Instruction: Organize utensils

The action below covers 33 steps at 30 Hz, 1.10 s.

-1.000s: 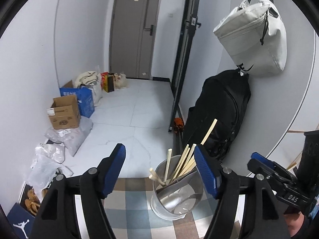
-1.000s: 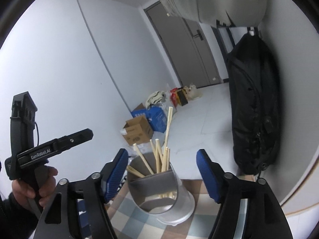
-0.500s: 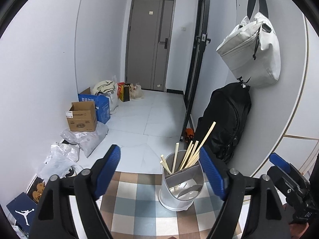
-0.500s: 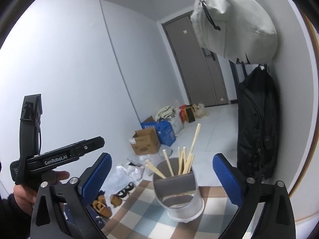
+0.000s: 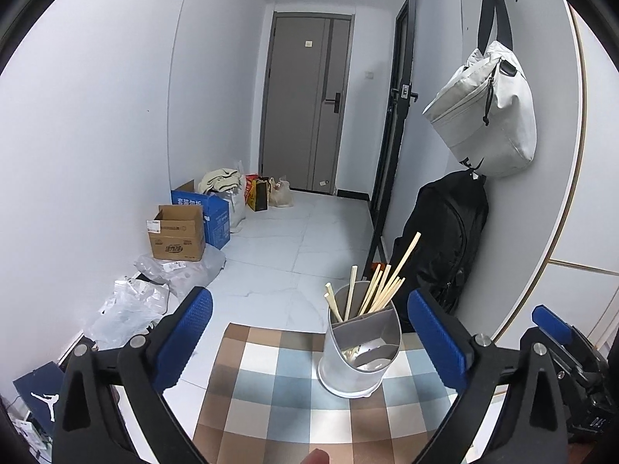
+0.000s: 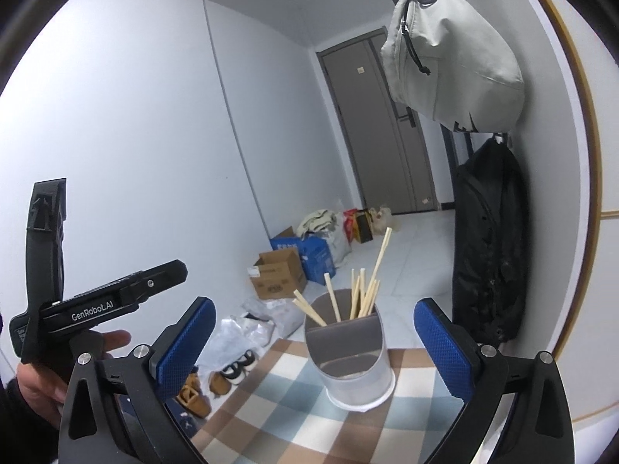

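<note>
A grey metal utensil holder [image 5: 359,352] stands on the checked tablecloth [image 5: 271,386], with several wooden chopsticks [image 5: 381,290] upright in its rear compartment. The front compartment looks bare. My left gripper [image 5: 309,303] sits back from the holder; its jaws are opening and nothing is between the blue pads. In the right wrist view the same holder [image 6: 352,367] and chopsticks [image 6: 365,294] lie ahead of my right gripper [image 6: 315,309], which is open wide and touches nothing. A hand carries the left gripper's black body [image 6: 96,305] at the left.
A black backpack [image 5: 441,239] and a pale grey bag [image 5: 483,116] hang on the right wall by the table. Beyond the cloth's far edge the floor holds cardboard boxes [image 5: 178,232], plastic bags [image 5: 127,309] and shoes [image 6: 228,375]. A fingertip [image 5: 317,456] shows at the bottom.
Both grippers have drawn back from the holder and their jaws have spread wider. The holder, which stood between the pads, now stands free ahead of them.
</note>
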### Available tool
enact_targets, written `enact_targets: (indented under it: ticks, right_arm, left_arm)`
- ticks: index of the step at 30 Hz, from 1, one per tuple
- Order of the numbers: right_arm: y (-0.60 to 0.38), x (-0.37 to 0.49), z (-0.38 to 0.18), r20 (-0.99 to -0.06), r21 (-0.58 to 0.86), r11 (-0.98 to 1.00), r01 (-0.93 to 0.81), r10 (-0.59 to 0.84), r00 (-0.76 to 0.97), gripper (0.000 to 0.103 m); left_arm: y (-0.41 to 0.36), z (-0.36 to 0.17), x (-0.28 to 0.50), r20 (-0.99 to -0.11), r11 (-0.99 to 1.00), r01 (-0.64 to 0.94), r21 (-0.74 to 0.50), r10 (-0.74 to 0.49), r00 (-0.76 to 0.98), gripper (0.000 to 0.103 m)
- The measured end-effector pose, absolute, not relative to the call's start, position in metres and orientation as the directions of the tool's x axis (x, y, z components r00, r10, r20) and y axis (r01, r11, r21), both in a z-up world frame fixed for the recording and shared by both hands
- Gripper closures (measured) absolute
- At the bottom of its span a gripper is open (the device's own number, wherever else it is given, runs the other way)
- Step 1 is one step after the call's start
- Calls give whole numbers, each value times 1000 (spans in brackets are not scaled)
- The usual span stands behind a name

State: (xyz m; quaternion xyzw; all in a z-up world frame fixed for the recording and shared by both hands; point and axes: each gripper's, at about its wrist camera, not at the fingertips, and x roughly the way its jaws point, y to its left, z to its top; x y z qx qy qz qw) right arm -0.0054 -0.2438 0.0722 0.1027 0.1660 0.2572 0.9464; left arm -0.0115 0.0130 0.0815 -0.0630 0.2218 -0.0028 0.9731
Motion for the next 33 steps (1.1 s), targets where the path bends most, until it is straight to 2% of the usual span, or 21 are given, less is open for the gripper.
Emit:
enact_targets:
  ticks: [9, 19, 33]
  right_arm:
    - [-246, -11, 69, -270, 283, 851, -443, 513, 814, 0]
    - [-245, -13, 68, -275, 278, 853, -441, 511, 814, 0]
    - [-244, -13, 67, -277, 277, 853, -442, 511, 814, 0]
  left_arm:
    - [9, 75, -18, -445, 995, -37, -97, -10, 896, 4]
    - [7, 75, -23, -435, 993, -34, -113, -18, 900, 4]
    - [12, 70, -17, -465, 988, -65, -138, -7, 885, 4]
